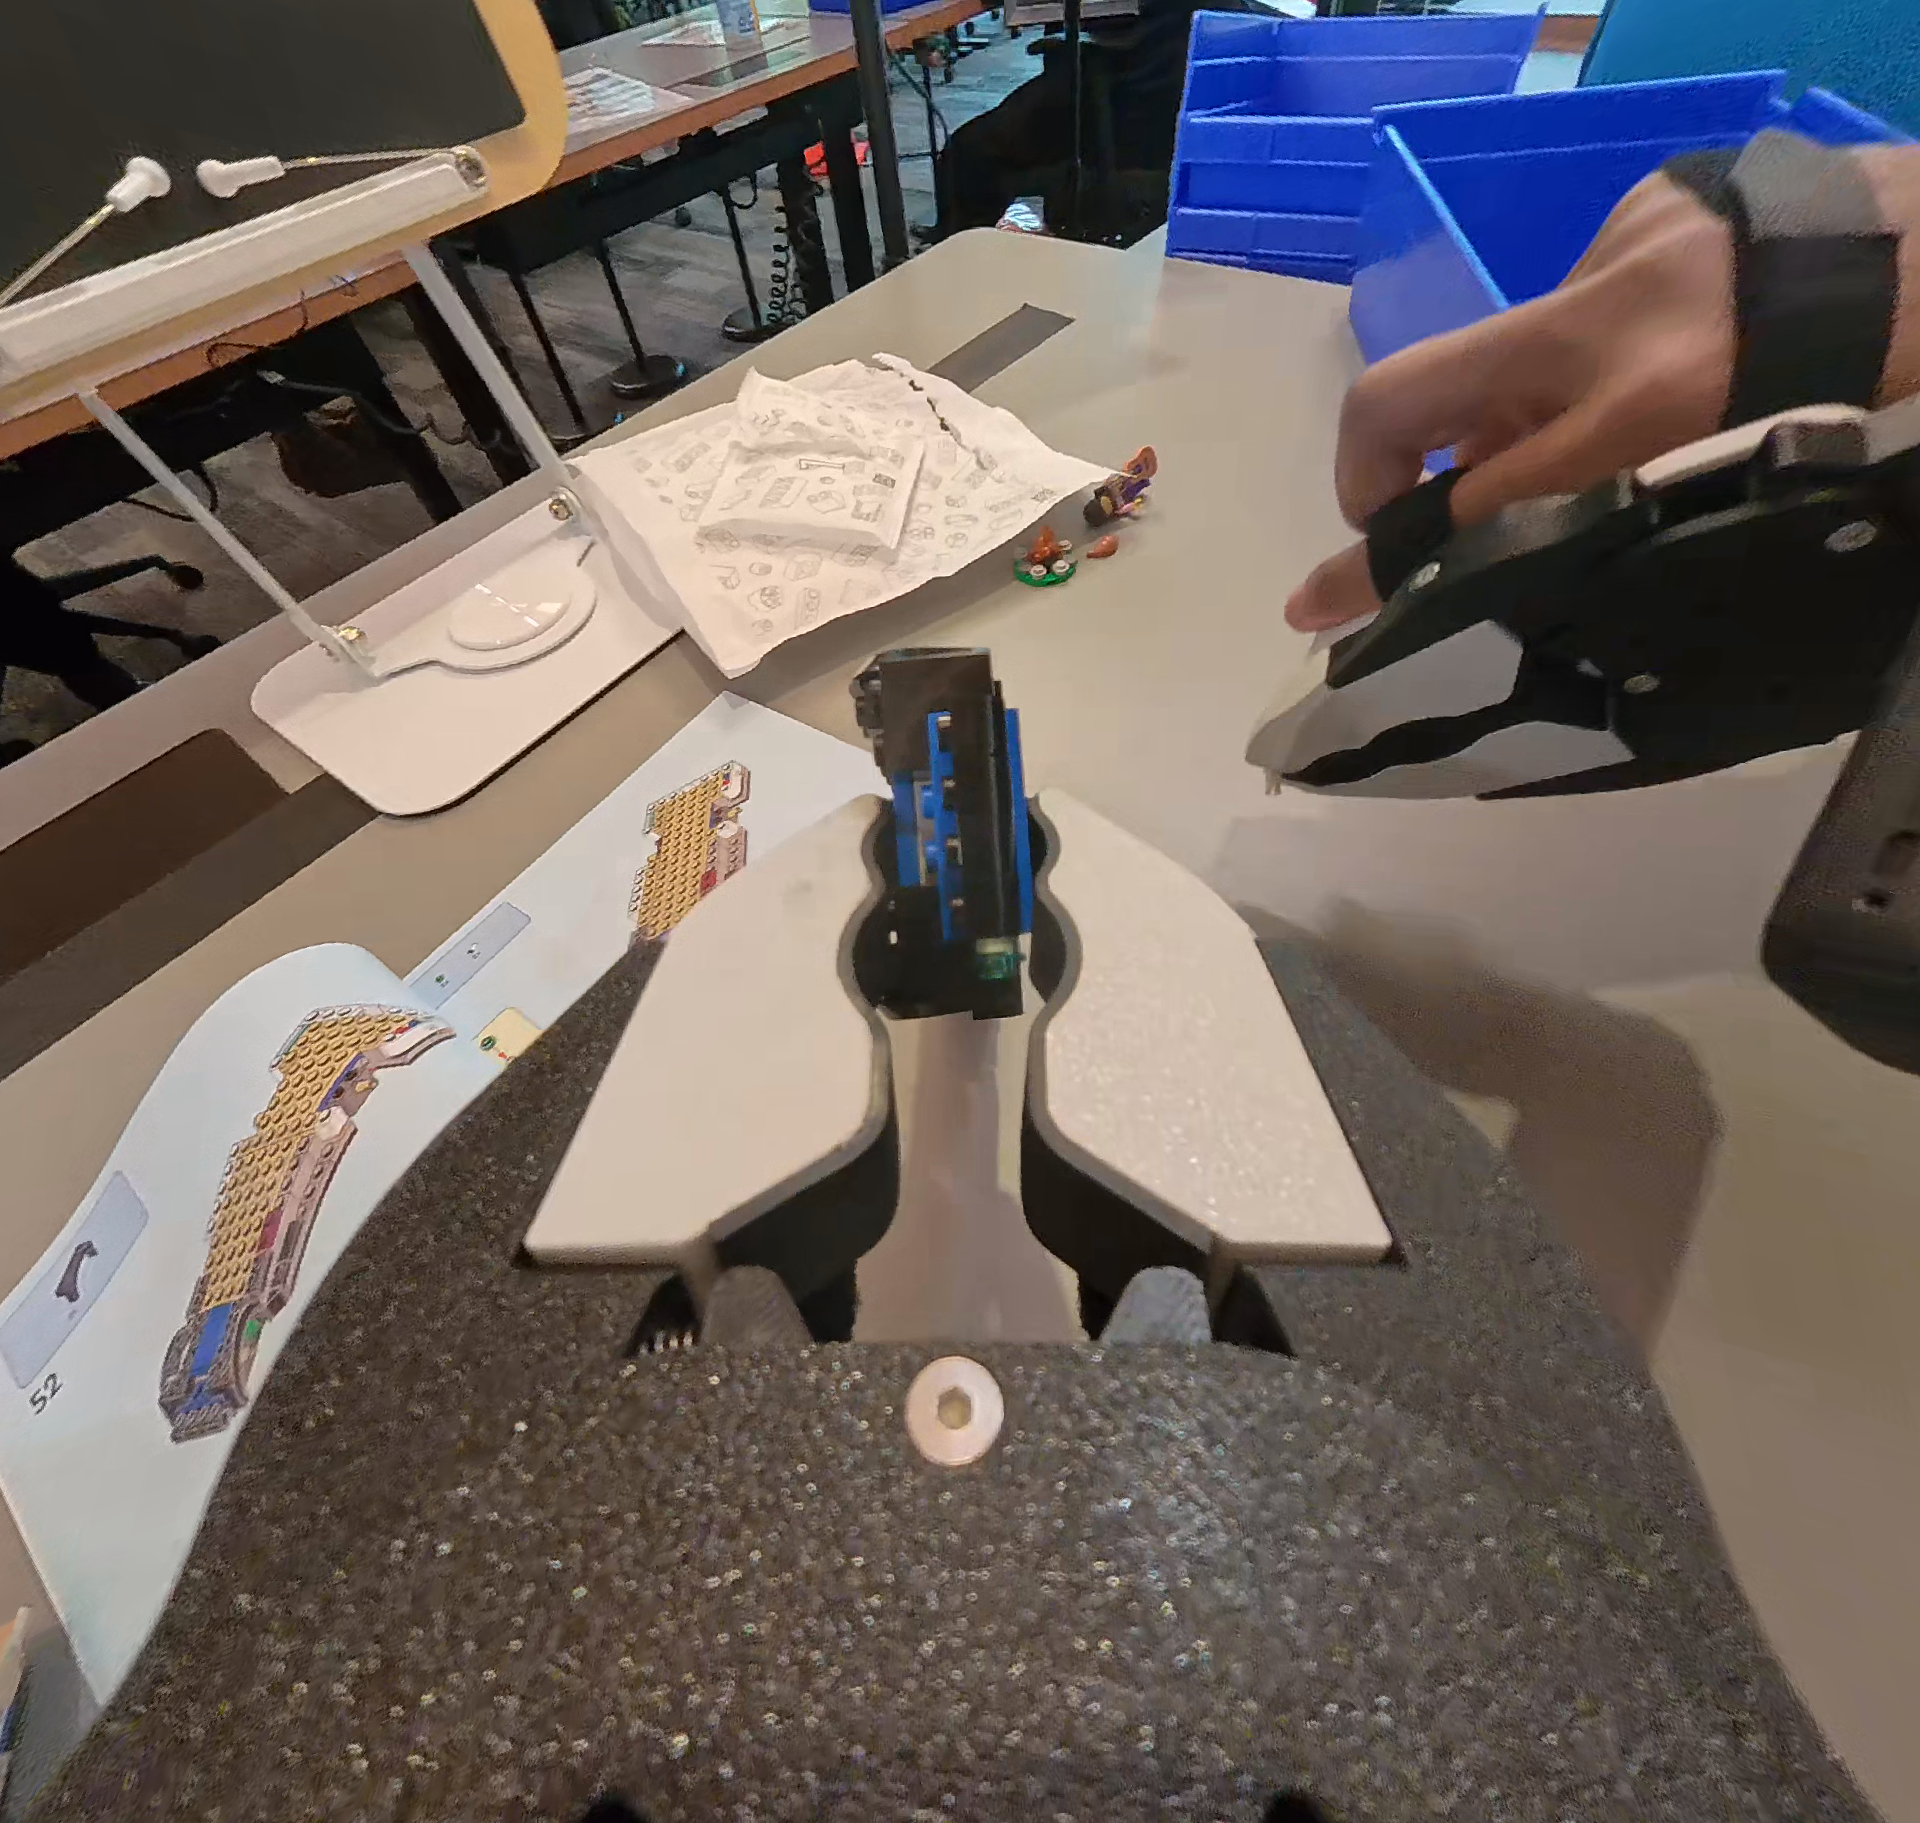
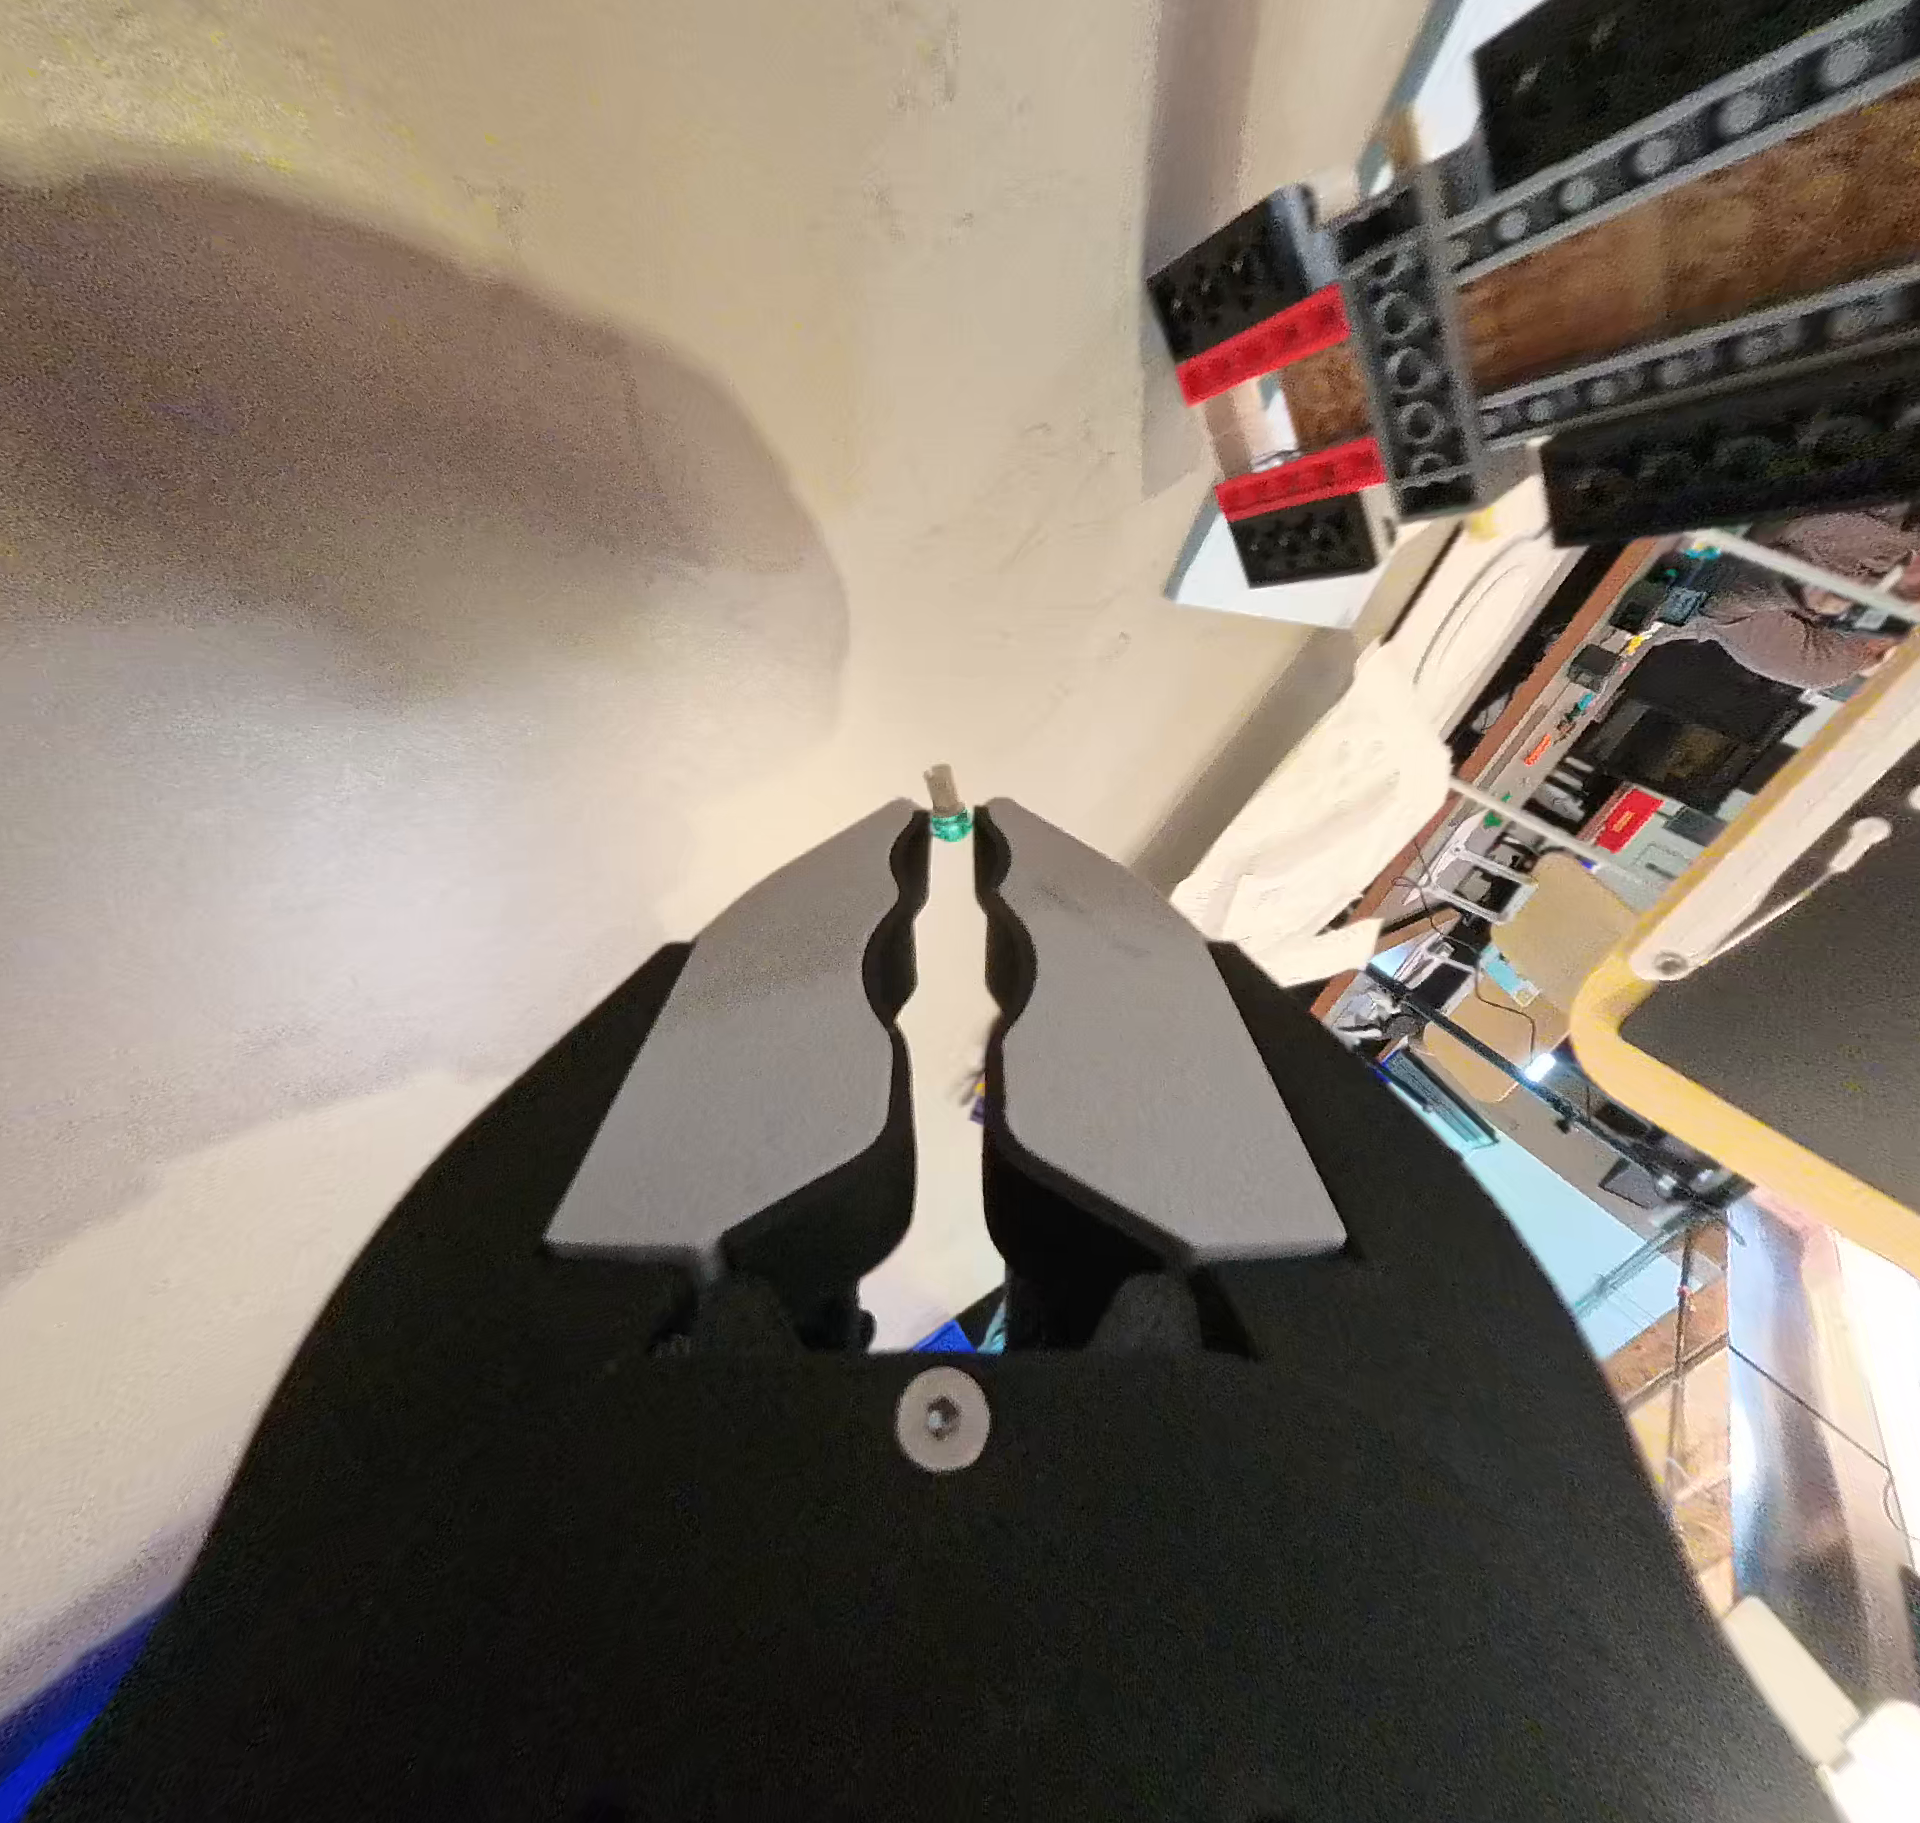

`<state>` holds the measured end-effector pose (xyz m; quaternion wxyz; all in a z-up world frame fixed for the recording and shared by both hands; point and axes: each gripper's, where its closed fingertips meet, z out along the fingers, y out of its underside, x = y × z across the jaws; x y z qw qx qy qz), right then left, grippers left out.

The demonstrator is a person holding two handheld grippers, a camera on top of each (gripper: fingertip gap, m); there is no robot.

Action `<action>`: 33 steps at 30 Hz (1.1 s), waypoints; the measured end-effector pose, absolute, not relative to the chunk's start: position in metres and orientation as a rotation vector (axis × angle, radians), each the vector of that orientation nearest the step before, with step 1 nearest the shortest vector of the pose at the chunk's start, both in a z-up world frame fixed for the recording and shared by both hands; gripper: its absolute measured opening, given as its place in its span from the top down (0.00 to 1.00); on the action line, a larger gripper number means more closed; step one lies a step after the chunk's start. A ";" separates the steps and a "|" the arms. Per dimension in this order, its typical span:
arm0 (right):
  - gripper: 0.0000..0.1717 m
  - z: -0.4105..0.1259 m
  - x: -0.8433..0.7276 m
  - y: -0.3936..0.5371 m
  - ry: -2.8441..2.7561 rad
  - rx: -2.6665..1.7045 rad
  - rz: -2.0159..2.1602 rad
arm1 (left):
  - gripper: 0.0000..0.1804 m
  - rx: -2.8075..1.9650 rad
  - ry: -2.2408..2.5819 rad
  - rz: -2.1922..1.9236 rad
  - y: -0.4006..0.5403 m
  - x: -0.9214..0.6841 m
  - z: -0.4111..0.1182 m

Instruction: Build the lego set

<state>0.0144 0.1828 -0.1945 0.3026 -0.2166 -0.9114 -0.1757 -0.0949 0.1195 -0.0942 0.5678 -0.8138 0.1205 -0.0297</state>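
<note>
1. Grey table [image 1: 1195, 402] in a workshop room; blue bins [image 1: 1455, 163] at its far right corner.
2. Left gripper [image 1: 951, 838] is clenched on a black-and-blue brick assembly [image 1: 951, 817], long axis pointing away along the fingers, above the table's middle.
3. Right gripper [image 2: 948, 823] pinches a small green stud piece [image 2: 948, 826] at its fingertips, peg forward.

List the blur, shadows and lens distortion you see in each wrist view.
Left wrist view: the right gripper and the hand holding it are motion-smeared; a soft shadow darkens the table below them; table edges bow from the wide lens. Right wrist view: tilted, grainy, with a big soft shadow on the tabletop; the brick assembly is slightly blurred, the tiny green piece fairly sharp.
</note>
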 end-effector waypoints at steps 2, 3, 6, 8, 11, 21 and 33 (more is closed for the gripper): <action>0.96 -0.199 0.016 0.184 -2.371 -0.562 -0.461 | 0.88 -1.903 0.312 -0.110 0.119 -0.087 -0.093; 0.96 -0.196 0.014 0.184 -2.333 -0.541 -0.456 | 0.88 -1.898 0.327 -0.143 0.118 -0.083 -0.093; 0.96 -0.170 0.004 0.183 -2.168 -0.472 -0.444 | 0.88 -1.878 0.379 -0.187 0.117 -0.072 -0.092; 0.95 -0.140 -0.005 0.180 -2.026 -0.423 -0.430 | 0.88 -1.860 0.426 -0.149 0.118 -0.068 -0.092; 0.96 -0.089 -0.016 0.169 -1.797 -0.307 -0.469 | 0.88 -1.826 0.444 -0.086 0.121 -0.064 -0.090; 0.96 -0.034 -0.041 0.122 -1.417 0.073 -0.598 | 0.88 -1.702 0.354 -0.078 0.131 -0.046 -0.081; 0.96 -0.036 -0.048 0.121 -1.373 0.227 -0.668 | 0.88 -1.733 0.293 0.039 0.131 -0.056 -0.081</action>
